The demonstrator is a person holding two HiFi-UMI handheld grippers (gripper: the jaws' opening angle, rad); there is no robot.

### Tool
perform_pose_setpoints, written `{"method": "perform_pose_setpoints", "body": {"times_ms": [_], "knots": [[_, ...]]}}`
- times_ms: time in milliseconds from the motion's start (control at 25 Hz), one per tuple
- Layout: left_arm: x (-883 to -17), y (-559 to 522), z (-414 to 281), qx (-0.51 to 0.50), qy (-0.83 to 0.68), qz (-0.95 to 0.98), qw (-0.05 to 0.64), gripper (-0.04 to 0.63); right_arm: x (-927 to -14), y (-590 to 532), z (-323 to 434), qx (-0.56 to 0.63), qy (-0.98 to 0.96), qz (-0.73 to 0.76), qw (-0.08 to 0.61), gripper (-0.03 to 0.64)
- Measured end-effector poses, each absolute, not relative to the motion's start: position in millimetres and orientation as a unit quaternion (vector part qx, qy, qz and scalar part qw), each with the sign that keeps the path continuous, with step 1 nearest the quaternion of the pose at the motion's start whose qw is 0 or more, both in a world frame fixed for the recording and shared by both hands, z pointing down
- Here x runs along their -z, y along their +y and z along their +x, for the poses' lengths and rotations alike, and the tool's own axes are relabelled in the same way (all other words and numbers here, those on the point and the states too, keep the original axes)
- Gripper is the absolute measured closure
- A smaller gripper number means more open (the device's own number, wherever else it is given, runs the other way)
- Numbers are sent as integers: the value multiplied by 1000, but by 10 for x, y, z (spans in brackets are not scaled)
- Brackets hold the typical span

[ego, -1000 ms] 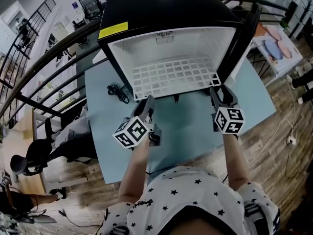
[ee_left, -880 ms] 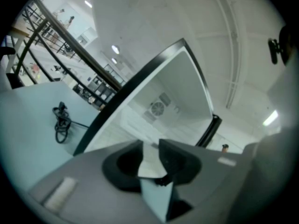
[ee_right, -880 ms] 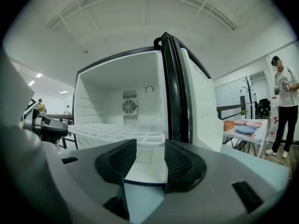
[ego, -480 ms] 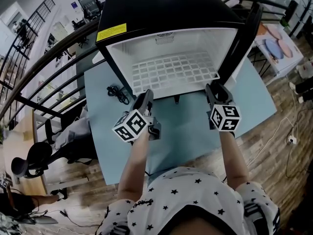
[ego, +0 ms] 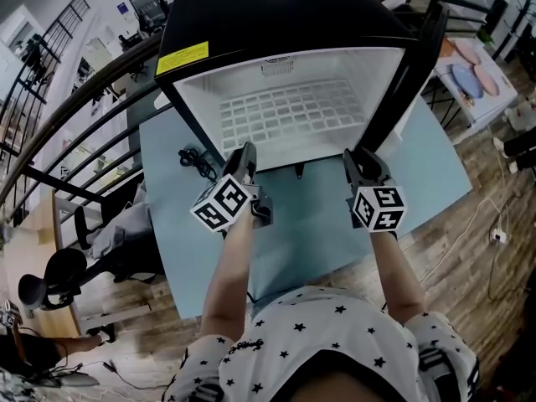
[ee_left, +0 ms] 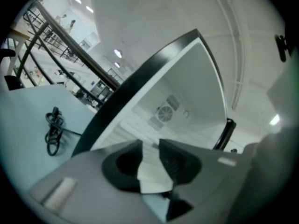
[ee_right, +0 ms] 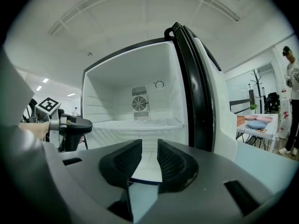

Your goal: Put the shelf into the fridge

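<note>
The white wire shelf [ego: 289, 114] lies flat inside the open black fridge [ego: 276, 15], resting level across the cabinet [ee_right: 138, 124]. My left gripper [ego: 245, 154] hovers just before the fridge's lower left corner. Its jaws [ee_left: 150, 148] stand apart with nothing between them. My right gripper [ego: 352, 159] is at the lower right corner, beside the door. Its jaws [ee_right: 149, 148] are closing with a narrow gap and nothing in it. The left gripper [ee_right: 70, 125] also shows at the left of the right gripper view. Neither gripper touches the shelf.
The fridge stands on a light blue table [ego: 310, 224] with its door [ego: 419, 57] swung open to the right. A coiled black cable [ego: 197, 159] lies on the table left of the fridge. A railing [ego: 75, 107] runs behind, and a side table [ego: 473, 74] holds plates at the right.
The shelf now sits deeper in the fridge. Both grippers have let go of its front edge and drawn back a little toward me.
</note>
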State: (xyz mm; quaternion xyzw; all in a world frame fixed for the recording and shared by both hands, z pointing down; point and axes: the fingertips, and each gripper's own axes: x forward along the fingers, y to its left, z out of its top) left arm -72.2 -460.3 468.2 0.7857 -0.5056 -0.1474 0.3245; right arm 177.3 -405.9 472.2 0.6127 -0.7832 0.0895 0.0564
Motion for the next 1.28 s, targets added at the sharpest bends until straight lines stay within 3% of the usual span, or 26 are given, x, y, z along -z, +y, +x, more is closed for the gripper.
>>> {"method": "perform_pose_setpoints", "body": {"times_ms": [440, 1280], "knots": [[-4712, -4791, -731, 149, -520, 776, 323, 479, -4803, -3964, 1523, -101, -806, 581, 53, 575], [-4721, -4994, -741, 157, -545, 756, 326, 486, -4876, -3710, 1204, -118, -826, 548, 59, 578]]}}
